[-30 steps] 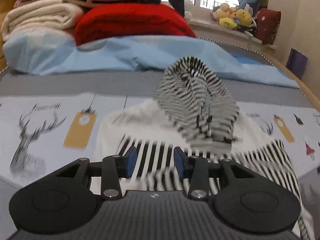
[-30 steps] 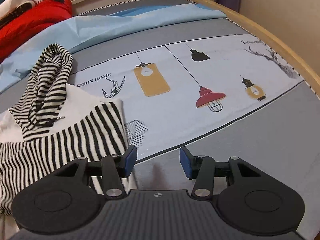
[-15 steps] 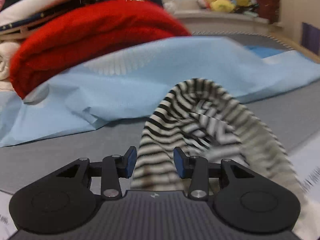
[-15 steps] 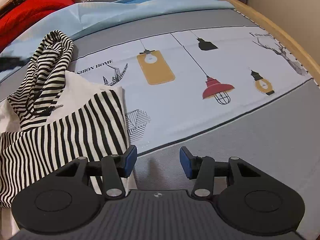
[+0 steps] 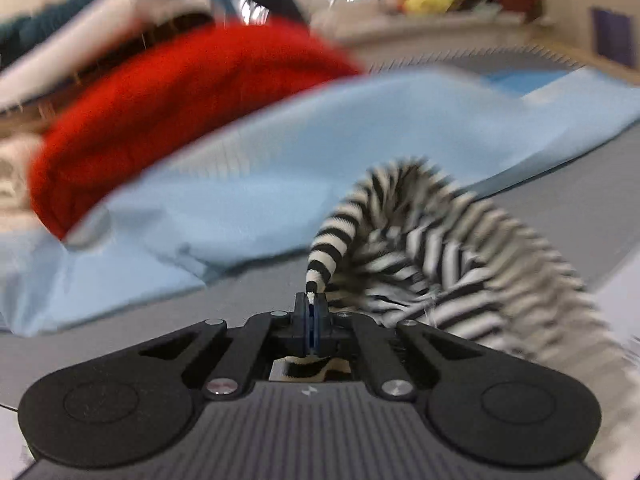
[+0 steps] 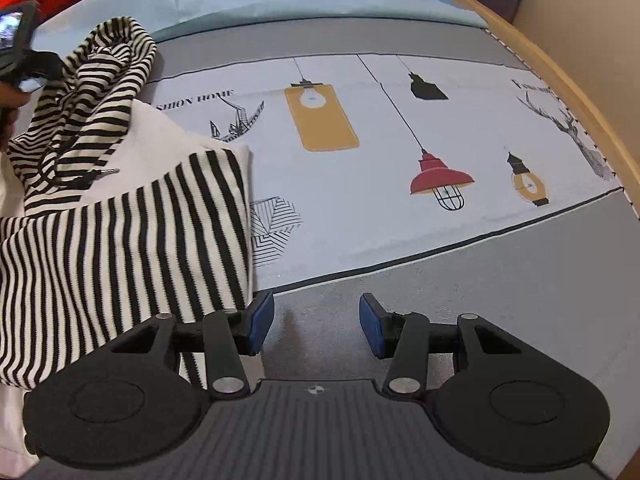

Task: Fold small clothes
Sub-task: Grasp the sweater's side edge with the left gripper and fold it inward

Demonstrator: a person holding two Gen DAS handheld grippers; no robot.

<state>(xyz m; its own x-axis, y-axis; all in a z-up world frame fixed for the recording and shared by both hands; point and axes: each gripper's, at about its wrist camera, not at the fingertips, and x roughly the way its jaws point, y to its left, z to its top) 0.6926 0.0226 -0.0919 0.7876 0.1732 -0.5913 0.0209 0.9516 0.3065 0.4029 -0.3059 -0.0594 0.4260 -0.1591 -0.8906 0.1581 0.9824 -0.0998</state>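
Left tool [image 5: 311,304]: jaws are pressing together on the rim of the striped hood [image 5: 404,240], with the black-and-white edge pinched between the blue pads and rising out of them in a narrow band. The rest of the hood is arching up and to the right of the grip; the picture is blurred there. Behind it, a light blue sheet [image 5: 240,184] is lying crumpled on the bed, and a red folded blanket [image 5: 168,100] is sitting on a stack beyond it.

Right tool [image 6: 316,322]: pads are standing apart with nothing between them, hovering over a grey band of the bedcover [image 6: 500,264]. Its left pad is sitting just beside the lower corner of the garment's striped panel [image 6: 132,248].

The garment, a small white hooded top [image 6: 164,136] with striped hood and striped panel, is lying on the printed bedcover at the left of the right wrist view, partly folded. The hood is pointing toward the head of the bed, where the left tool is showing at the frame's edge against it.
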